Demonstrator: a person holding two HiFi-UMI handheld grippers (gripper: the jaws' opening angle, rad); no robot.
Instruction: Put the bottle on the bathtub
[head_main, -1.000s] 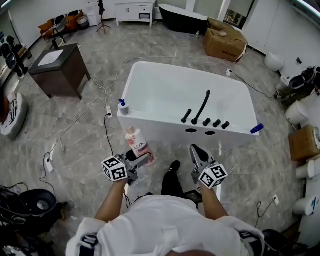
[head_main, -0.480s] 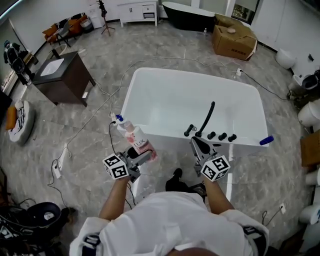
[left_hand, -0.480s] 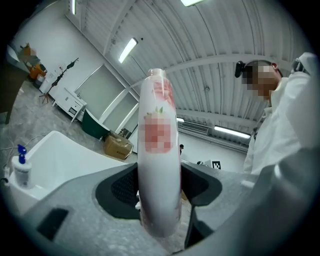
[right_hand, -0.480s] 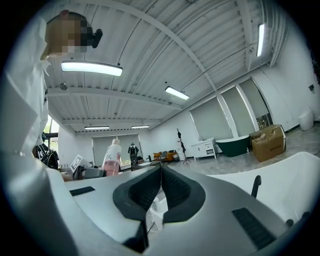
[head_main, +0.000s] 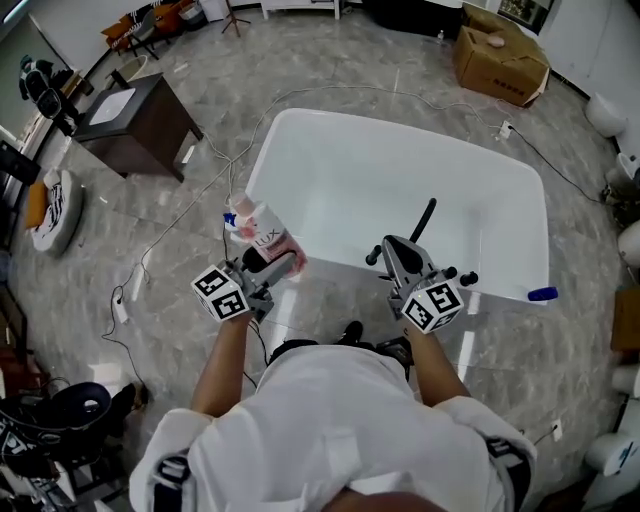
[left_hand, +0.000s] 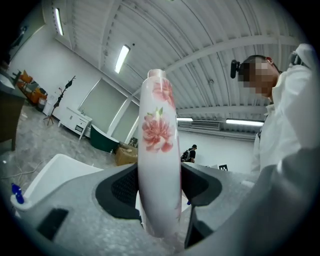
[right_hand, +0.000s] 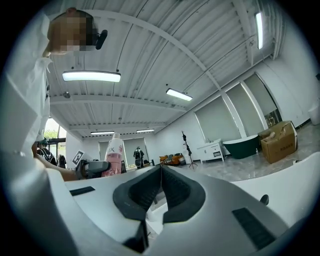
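A pink-and-white bottle (head_main: 264, 238) with a flower print is clamped upright between the jaws of my left gripper (head_main: 272, 262), just off the near left corner of the white bathtub (head_main: 300, 150). The left gripper view shows the bottle (left_hand: 159, 150) filling the gap between the pads. My right gripper (head_main: 397, 252) is shut with nothing in it, hovering over the tub's near rim by the black tap handles (head_main: 466, 278). In the right gripper view the jaws (right_hand: 161, 192) meet, and the bottle (right_hand: 115, 157) shows far left.
A small blue-capped bottle (head_main: 231, 220) stands on the tub's near left corner. A black spout (head_main: 425, 216) rises at the near rim; a blue object (head_main: 541, 294) lies at its right end. Cables (head_main: 215, 190) trail on the floor; a dark cabinet (head_main: 135, 120) stands left.
The person has stepped closer to the tub. My left gripper carried the bottle forward to the near left corner; my right gripper now hangs over the near rim.
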